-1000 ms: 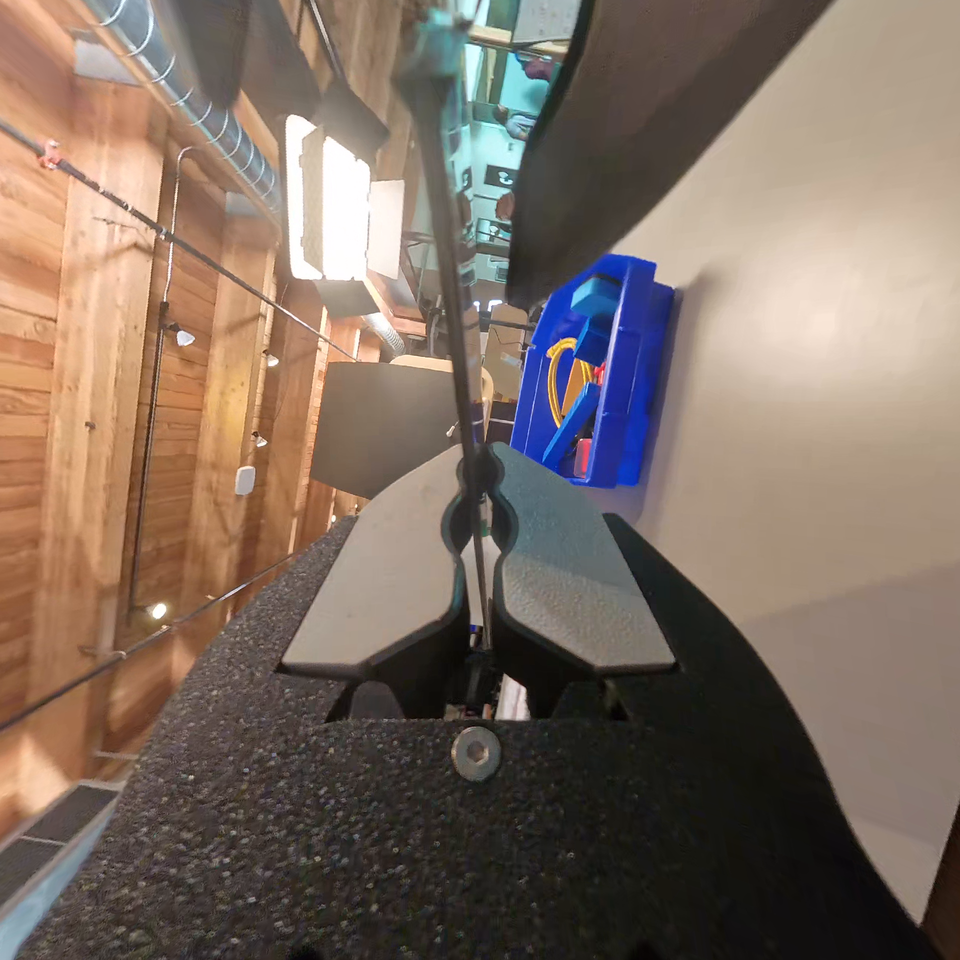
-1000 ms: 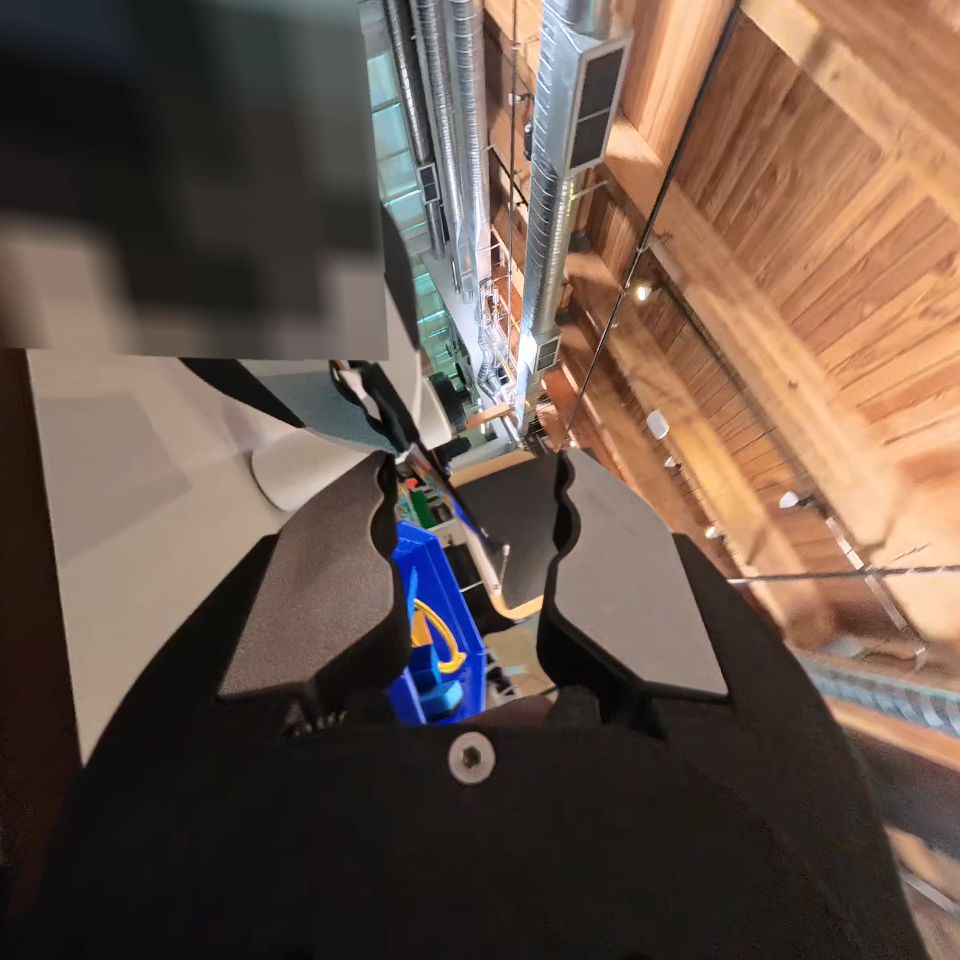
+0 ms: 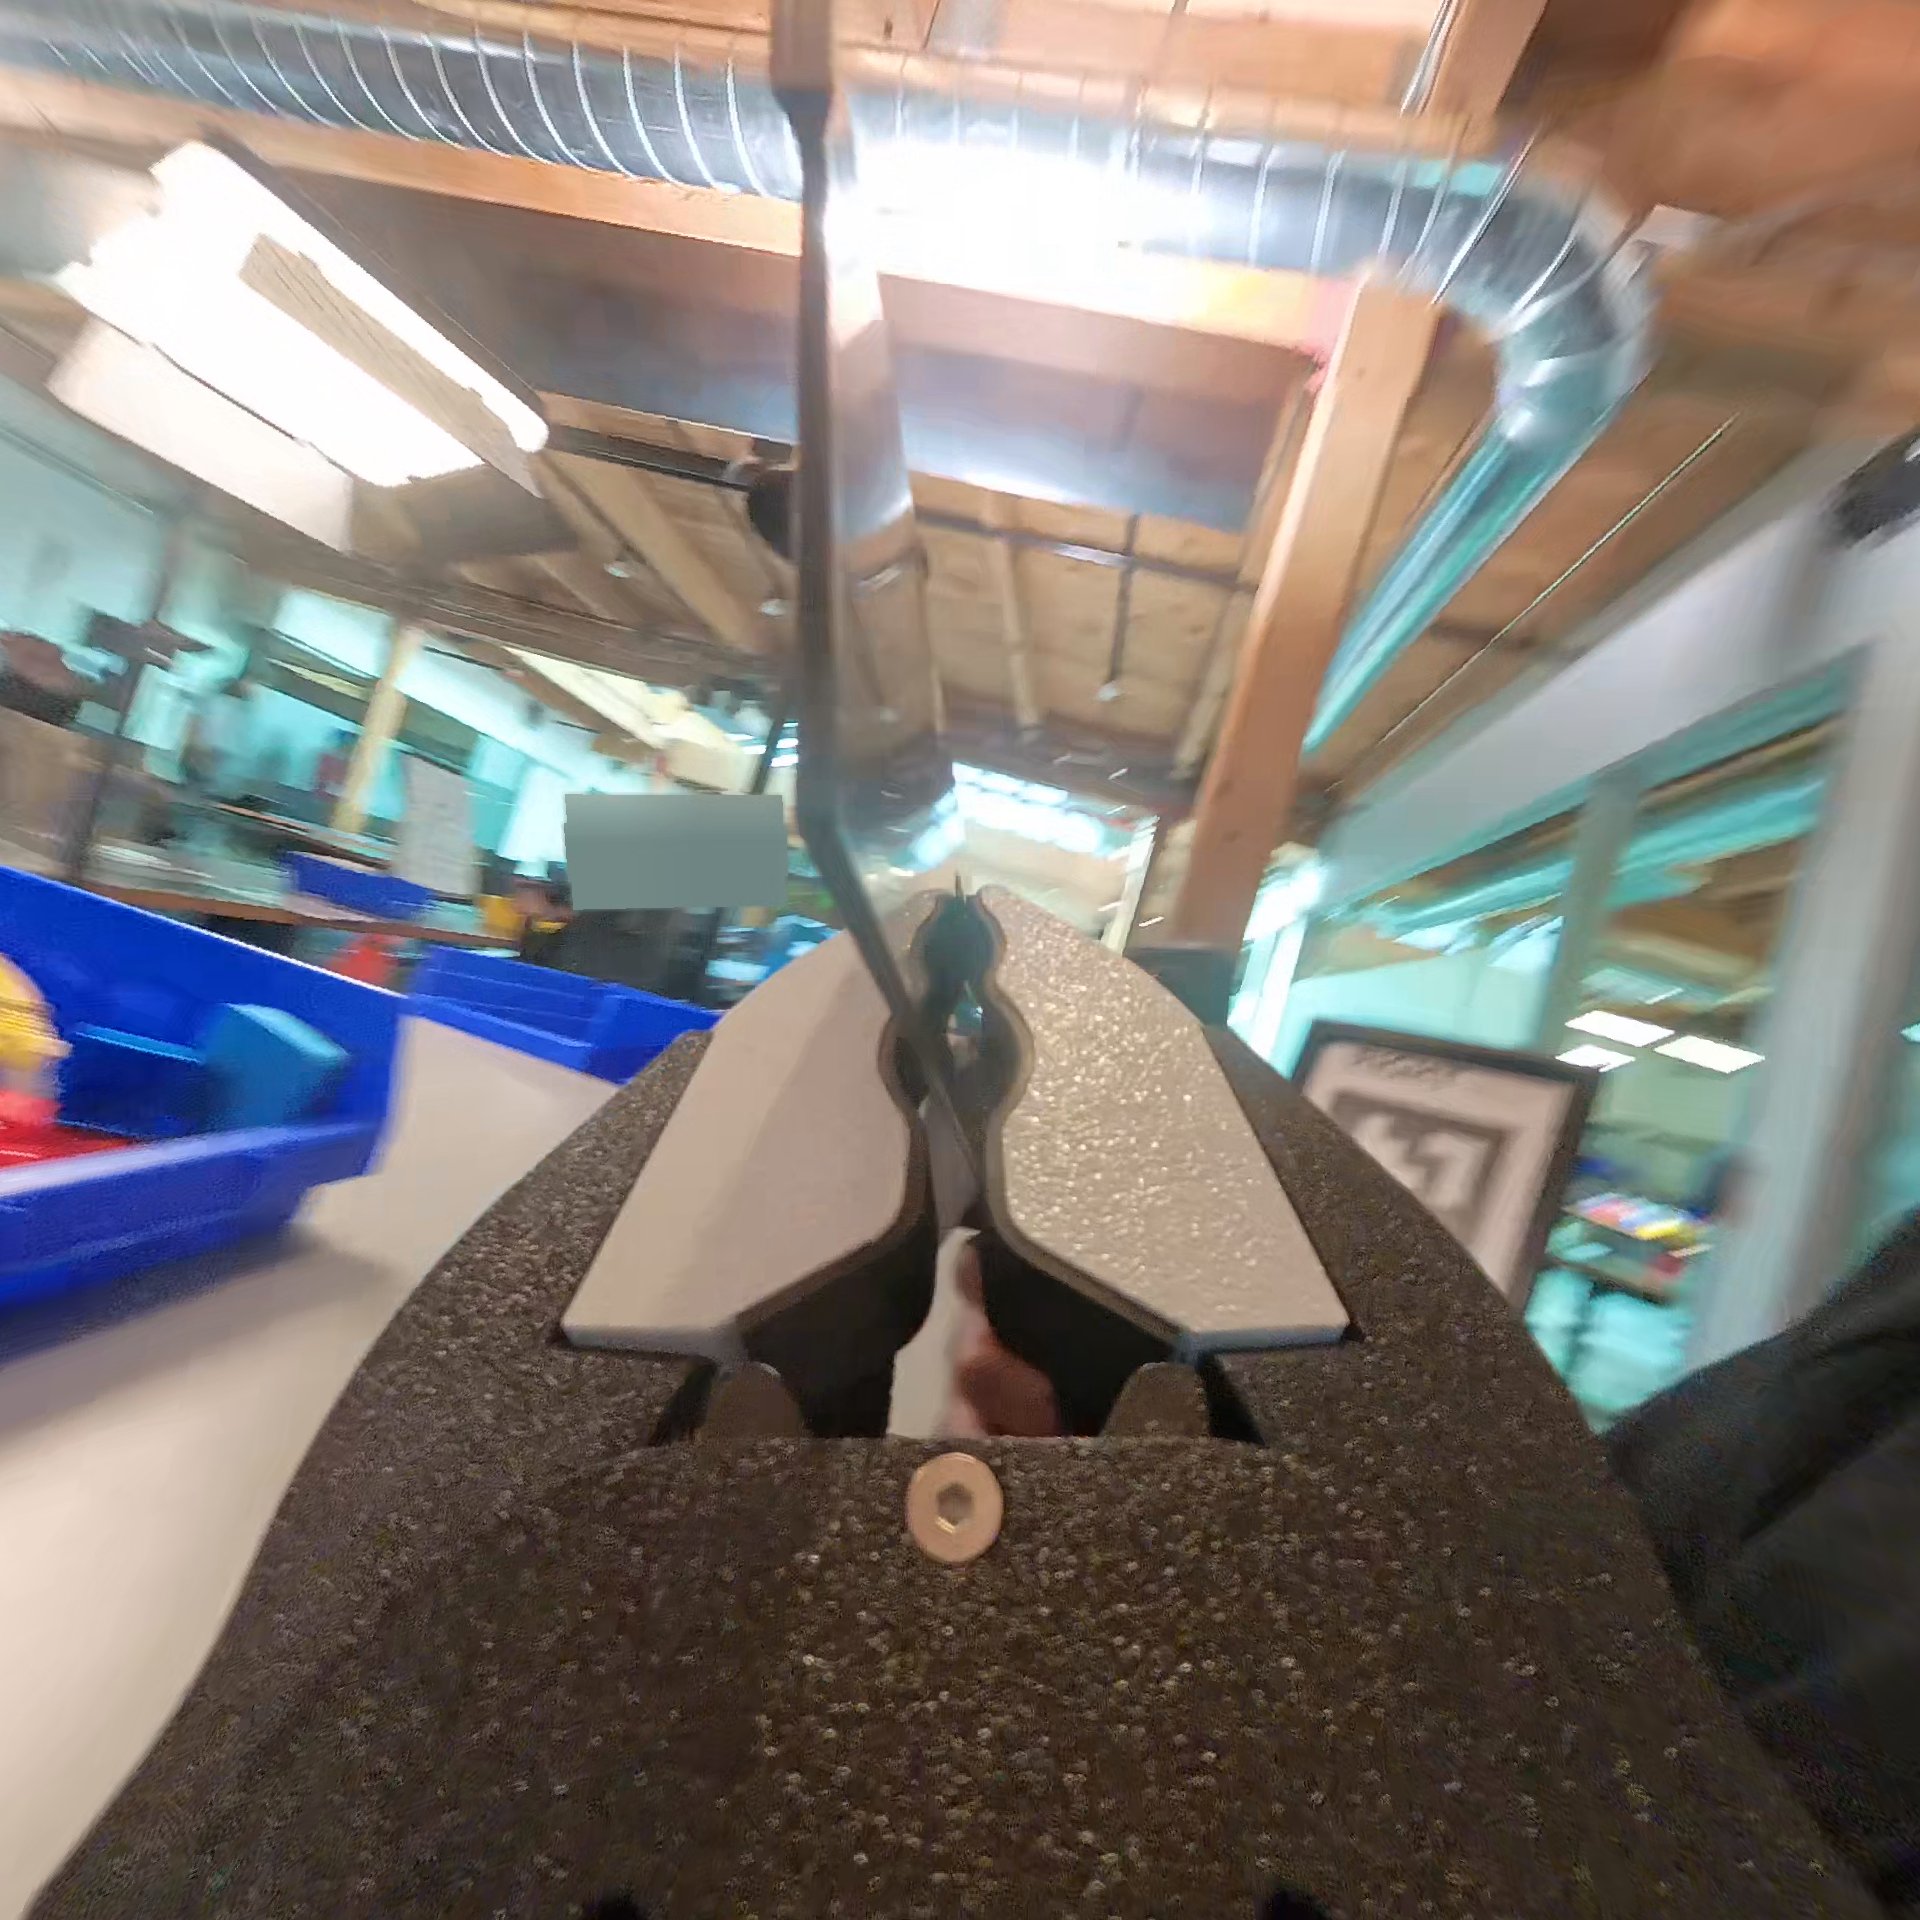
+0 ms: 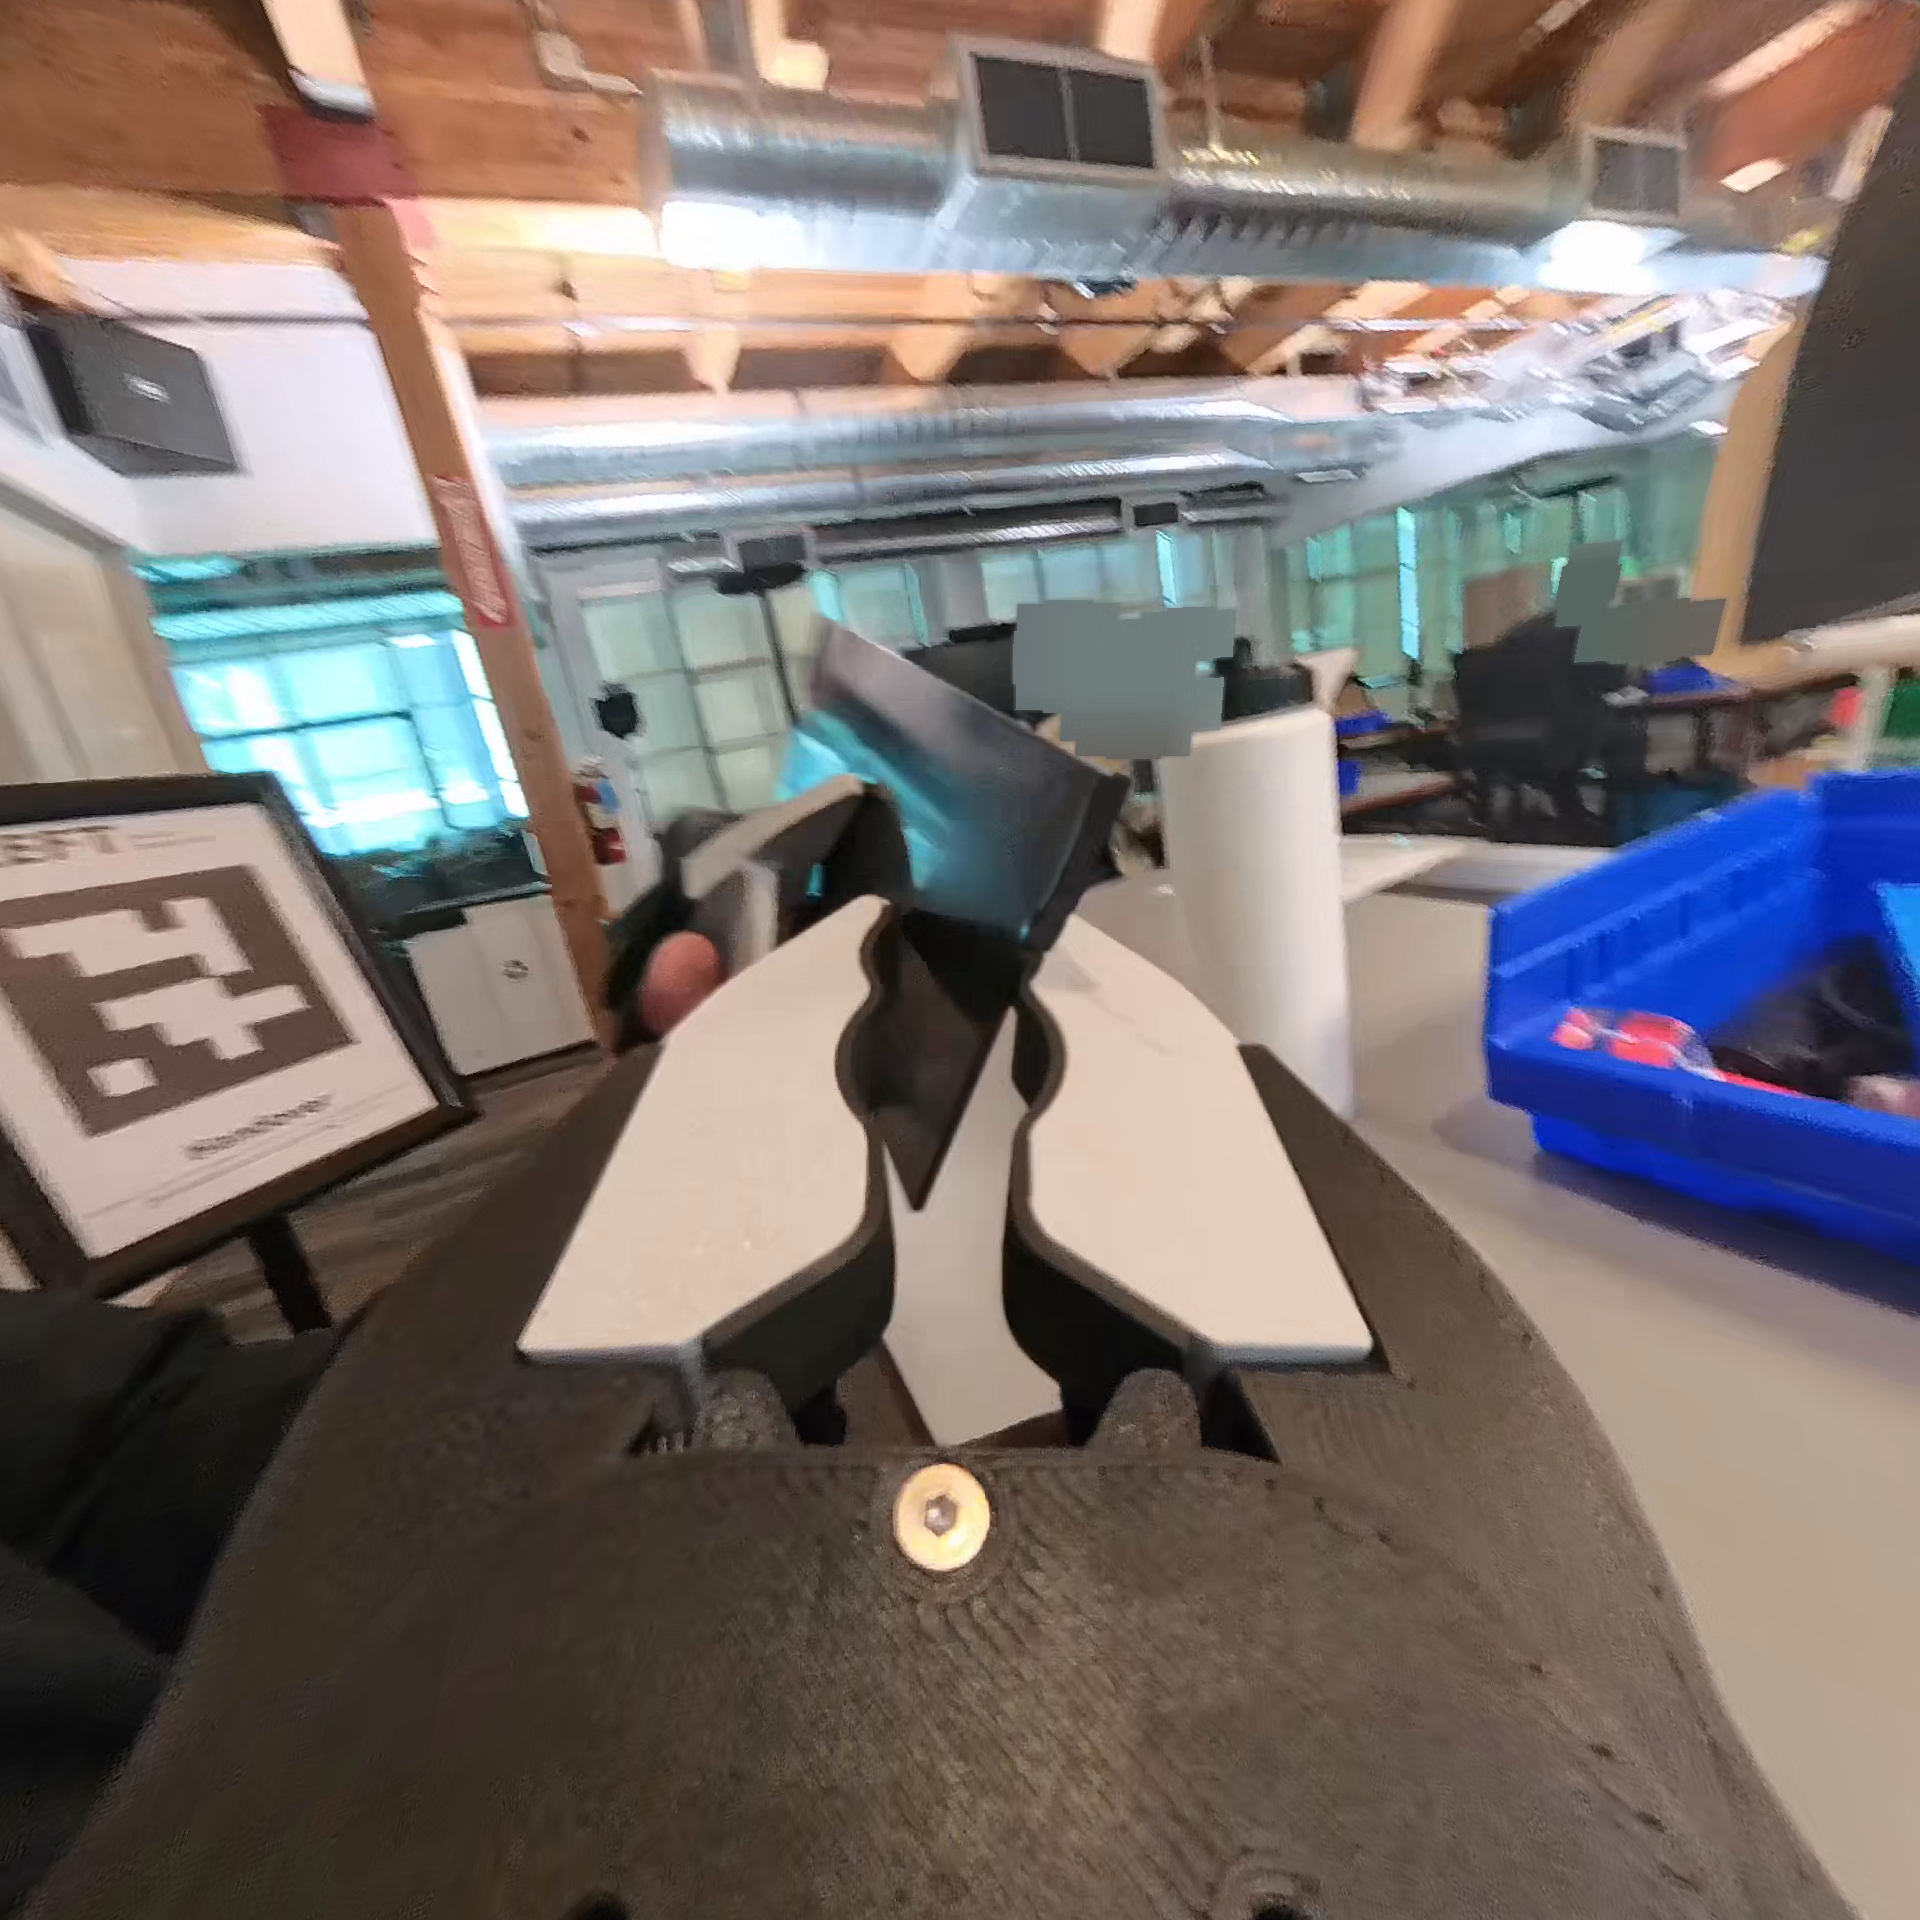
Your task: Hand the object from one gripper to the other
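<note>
Left gripper [image 3: 951, 940] upright, clamping thin black tool [image 3: 821, 499], right gripper [image 4: 951, 935] parted.

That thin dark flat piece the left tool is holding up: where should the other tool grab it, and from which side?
Probably the free pointed corner of the flat dark piece, on the side away from the left gripper, which pinches its far edge. The right gripper does best coming straight at that corner, which already points in between its jaws.

Framed marker sign [image 4: 177, 1023], wording blurred
</note>
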Demonstrator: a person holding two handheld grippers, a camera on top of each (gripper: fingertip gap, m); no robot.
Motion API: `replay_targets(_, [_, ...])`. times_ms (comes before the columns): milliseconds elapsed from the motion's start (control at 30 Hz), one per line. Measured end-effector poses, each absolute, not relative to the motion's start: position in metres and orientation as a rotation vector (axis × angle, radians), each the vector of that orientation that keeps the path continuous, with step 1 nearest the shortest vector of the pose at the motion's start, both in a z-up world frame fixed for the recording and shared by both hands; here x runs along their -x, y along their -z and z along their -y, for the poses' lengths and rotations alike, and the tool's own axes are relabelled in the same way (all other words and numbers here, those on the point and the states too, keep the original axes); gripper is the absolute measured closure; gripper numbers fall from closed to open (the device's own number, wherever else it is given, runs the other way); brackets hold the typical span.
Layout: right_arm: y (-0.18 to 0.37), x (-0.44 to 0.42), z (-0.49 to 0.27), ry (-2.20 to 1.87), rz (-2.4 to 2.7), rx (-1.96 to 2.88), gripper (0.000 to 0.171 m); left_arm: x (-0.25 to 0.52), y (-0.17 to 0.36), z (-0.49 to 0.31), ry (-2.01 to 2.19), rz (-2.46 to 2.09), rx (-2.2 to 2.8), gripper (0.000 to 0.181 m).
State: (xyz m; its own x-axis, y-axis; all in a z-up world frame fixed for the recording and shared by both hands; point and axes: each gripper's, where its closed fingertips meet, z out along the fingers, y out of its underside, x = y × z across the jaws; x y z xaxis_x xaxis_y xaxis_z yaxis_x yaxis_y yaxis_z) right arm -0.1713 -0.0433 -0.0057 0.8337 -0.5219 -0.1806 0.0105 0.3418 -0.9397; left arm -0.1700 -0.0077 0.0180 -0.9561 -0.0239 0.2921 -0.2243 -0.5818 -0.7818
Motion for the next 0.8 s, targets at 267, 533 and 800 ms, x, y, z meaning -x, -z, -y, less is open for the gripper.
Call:
replay_targets(267, [0.024,0.156,0.055,0.717,-0.516,1.464,0.128,0.179,-0.017,0.003,-2.844,2.191,-0.114,0.179])
replay_targets(533, [0.021,0.184,0.047,0.819,-0.302,1.684,0.128,0.194,0.011,0.009,-2.498,2.706,0.212,0.179])
replay_targets(800, [0.025,0.226,0.009,0.753,-0.036,1.741,0.141,0.218,0.067,0.031,-1.962,3.121,0.729,0.179])
